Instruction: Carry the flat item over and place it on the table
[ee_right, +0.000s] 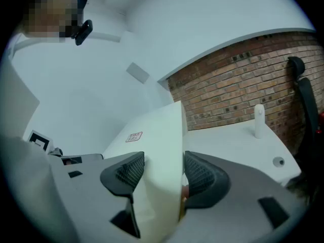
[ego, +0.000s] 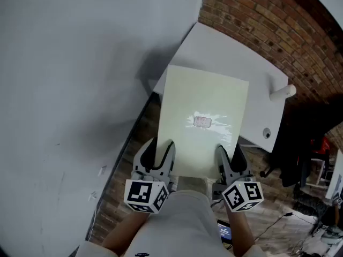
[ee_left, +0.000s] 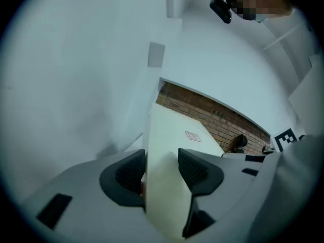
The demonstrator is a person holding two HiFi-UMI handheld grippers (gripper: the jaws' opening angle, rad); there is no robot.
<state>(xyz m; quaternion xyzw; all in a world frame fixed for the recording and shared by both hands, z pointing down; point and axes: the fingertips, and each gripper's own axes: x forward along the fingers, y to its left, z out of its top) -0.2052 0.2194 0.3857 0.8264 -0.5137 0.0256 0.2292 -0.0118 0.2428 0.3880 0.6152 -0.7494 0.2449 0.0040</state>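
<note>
Item: flat cream rectangular board [ego: 206, 116] (small pink label at centre) | Position: aloft, far end over white table [ego: 225, 52] | Left gripper [ego: 159, 153]: clamped on near edge | Right gripper [ego: 229, 155]: clamped on near edge | Backdrop: red brick wall [ego: 268, 20]

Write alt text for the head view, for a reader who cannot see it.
The left claw and the right claw, both hand-held, grip the near edge of a pale flat board with a small label. The board reaches out over a white table beside a brick wall.
</note>
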